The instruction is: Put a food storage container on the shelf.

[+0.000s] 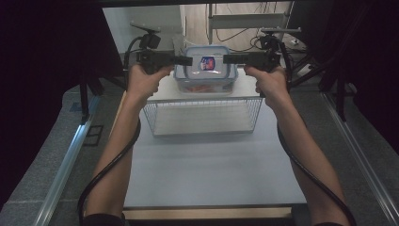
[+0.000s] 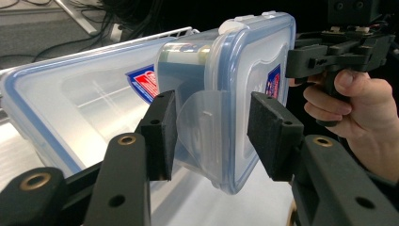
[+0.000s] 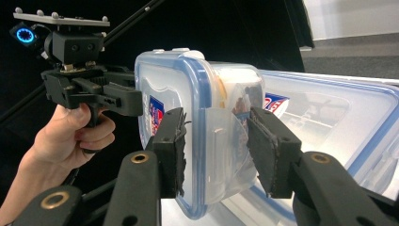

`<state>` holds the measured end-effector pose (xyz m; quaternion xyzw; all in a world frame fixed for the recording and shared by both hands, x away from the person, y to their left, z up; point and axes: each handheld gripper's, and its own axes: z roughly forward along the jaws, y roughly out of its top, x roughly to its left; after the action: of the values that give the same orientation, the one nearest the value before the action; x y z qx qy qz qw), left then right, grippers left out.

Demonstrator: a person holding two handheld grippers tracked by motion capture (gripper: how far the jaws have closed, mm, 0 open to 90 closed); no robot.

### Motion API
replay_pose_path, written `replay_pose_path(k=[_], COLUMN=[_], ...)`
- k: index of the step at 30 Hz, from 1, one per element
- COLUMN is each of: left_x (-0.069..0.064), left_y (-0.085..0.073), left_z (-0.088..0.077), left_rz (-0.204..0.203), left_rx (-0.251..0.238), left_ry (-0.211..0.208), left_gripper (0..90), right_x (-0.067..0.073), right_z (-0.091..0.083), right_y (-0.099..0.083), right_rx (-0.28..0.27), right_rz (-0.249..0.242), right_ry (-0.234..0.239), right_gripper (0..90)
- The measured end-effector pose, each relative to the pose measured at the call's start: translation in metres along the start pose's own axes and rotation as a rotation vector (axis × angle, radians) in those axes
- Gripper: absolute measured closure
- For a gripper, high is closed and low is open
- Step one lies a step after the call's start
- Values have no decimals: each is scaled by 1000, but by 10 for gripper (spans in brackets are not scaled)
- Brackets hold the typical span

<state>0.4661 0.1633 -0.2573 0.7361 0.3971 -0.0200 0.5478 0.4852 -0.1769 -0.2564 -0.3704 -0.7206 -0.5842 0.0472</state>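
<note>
High view shows two hands, each with one gripper, at either side of one small box (image 1: pixel 205 69) with a blue-rimmed lid. The left gripper (image 1: pixel 184 60) comes in from nine o'clock, the right gripper (image 1: pixel 230 59) from three o'clock, and the box sits between them at twelve o'clock on the table (image 1: pixel 211 165), above the far edge of one wire basket (image 1: pixel 203 115). Under the small box lies a second, larger box (image 1: pixel 160 89) of the same clear kind; two boxes in all. Something orange shows through the small box's wall, too blurred to name.

Left gripper view: the two black jaws stand at either side of the small box's clear lid flap (image 2: pixel 200 125), one pad on the lid side and one on the base side. The pads sit close on the box end, so the jaws pinch it, part spread around its thickness. A red-and-blue label (image 2: pixel 145 81) marks the large box behind, and another marks the small lid. The other hand (image 2: pixel 357 108) is at three o'clock.

Right gripper view: its two jaws clamp the opposite end the same way, around the second flap (image 3: pixel 221 141). The left hand (image 3: pixel 70 136) shows at nine o'clock with its gripper on the far end. Two flaps are counted, one per end.
</note>
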Motion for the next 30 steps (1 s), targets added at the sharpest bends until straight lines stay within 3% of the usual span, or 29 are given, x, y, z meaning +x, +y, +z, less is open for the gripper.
replay_pose_path(k=[13,17,20,22,25,30], left_x=[10,9,7,5,5,8], left_y=[5,6,6,6,6,5], left_z=[6,6,9,13,16,16], left_rz=[-48,-37,-21,5,8,3], left_rx=[-5,-6,-3,-1,5,-7], left_ry=[12,37,56,91,110,106], left_gripper=[531,516,495,460,453,448], right_x=[-16,-16,-14,-14,-14,-21], right_z=[10,12,14,16,20,23], right_y=[5,6,7,7,7,5], right_rx=[-5,-13,-12,-9,-4,-9], right_rz=[51,51,31,25,16,43], right_ry=[8,5,-30,-49,-81,-77], right_gripper=[571,563,528,506,481,447])
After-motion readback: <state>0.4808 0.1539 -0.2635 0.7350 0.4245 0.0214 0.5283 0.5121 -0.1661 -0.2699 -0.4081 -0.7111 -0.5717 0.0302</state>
